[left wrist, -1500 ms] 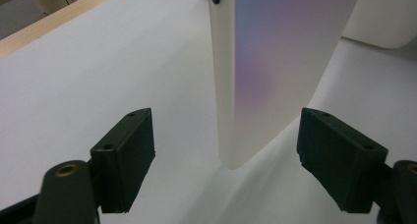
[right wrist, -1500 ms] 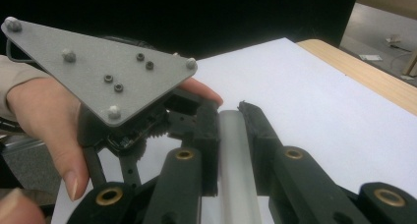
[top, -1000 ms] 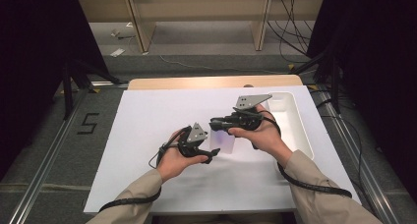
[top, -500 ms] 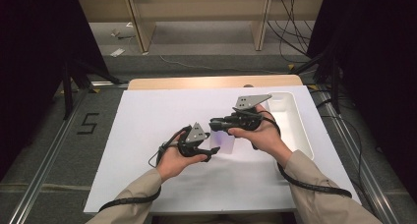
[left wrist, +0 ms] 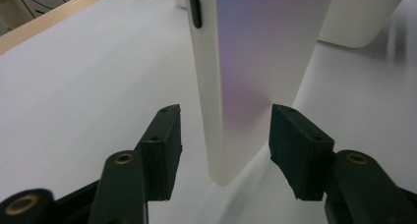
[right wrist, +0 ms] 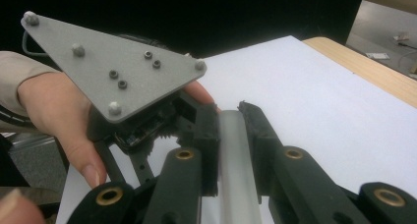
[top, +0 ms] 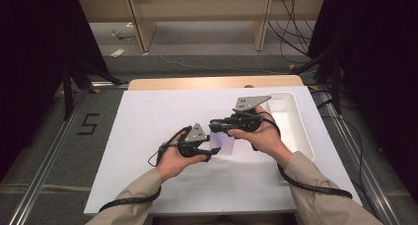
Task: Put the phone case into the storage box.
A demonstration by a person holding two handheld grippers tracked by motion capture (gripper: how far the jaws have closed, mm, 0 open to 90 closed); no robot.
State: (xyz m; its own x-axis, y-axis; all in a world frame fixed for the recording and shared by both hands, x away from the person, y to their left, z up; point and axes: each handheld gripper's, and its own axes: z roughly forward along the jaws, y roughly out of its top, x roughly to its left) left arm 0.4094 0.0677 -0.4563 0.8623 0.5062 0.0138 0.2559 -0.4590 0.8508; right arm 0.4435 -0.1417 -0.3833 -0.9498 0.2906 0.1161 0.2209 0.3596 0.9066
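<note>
1. The right gripper was clamped on the top edge of a thin white card, its jaws pressed flat against both faces, and held the card upright over the table.
2. The left gripper stood wide, one jaw on each side of the card's lower corner and touching neither face.
3. This looked like a handover, or a second grip being taken. The next move would call for the left jaws to close squarely on the card's faces before the right let go.
4. The card was rigid, smooth and round-cornered, with a faint violet sheen and a dark slot in its narrow edge; it would likely be slippery.
5. Well beyond sat a smooth white plastic tray with rounded walls.
</note>
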